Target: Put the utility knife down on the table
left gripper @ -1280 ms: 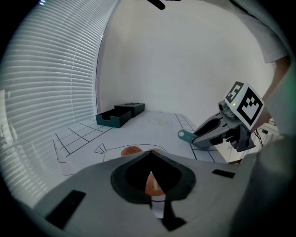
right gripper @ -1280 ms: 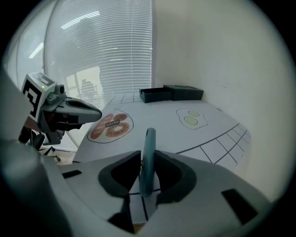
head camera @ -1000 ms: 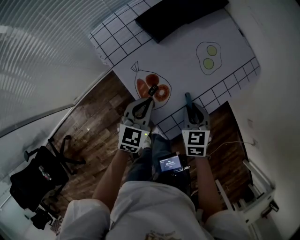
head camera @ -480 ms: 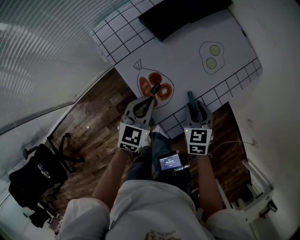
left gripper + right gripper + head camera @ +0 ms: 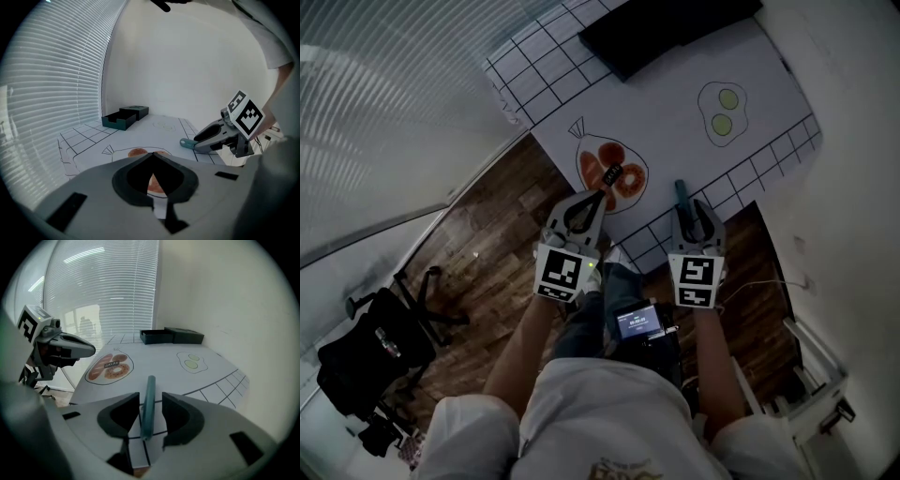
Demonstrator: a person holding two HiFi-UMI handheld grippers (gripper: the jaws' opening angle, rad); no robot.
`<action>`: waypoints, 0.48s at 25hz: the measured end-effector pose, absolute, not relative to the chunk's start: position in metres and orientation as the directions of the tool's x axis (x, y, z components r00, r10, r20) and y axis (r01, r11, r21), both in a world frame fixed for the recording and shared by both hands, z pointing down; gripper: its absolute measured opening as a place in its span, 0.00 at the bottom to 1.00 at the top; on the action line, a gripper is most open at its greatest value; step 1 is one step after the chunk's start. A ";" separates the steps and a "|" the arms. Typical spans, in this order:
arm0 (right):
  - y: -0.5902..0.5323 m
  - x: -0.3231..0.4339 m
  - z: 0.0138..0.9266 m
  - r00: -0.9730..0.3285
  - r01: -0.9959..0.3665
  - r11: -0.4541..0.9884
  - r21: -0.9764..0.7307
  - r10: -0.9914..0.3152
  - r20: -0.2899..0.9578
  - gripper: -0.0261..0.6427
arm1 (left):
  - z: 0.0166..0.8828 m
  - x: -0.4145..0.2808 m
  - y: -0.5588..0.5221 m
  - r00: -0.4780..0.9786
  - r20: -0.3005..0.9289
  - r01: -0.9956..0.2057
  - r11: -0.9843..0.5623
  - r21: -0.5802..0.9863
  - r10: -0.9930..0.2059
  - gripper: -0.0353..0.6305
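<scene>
Dim cool daylight through blinds (image 5: 56, 93), heavy fisheye edges

Utility knife (image 5: 149, 408) loose between just-opened jaws of right claw (image 5: 150, 395).

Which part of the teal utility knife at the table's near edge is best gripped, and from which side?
I'd take the utility knife across the narrow sides of its straight body, at the near end, coming along its length from the near edge of the table. The right gripper is so aligned: its tongs have just been opening and stand apart with the knife between them.
</scene>
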State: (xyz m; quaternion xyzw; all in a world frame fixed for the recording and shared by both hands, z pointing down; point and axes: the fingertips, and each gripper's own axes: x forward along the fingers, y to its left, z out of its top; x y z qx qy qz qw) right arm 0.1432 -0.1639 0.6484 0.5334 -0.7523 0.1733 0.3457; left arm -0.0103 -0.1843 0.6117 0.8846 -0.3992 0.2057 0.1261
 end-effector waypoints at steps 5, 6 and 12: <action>-0.163 0.144 0.644 -0.186 -0.925 0.363 0.112 -0.690 0.699 0.26 | 0.607 -0.012 -0.184 0.597 0.458 -0.760 -0.647 0.060 -0.659 0.06; -0.162 0.144 0.643 -0.185 -0.926 0.361 0.113 -0.693 0.697 0.26 | 0.605 -0.011 -0.184 0.597 0.455 -0.761 -0.645 0.062 -0.661 0.06; -0.160 0.145 0.635 -0.182 -0.933 0.344 0.110 -0.712 0.679 0.25 | 0.600 -0.008 -0.181 0.607 0.447 -0.756 -0.650 0.071 -0.657 0.06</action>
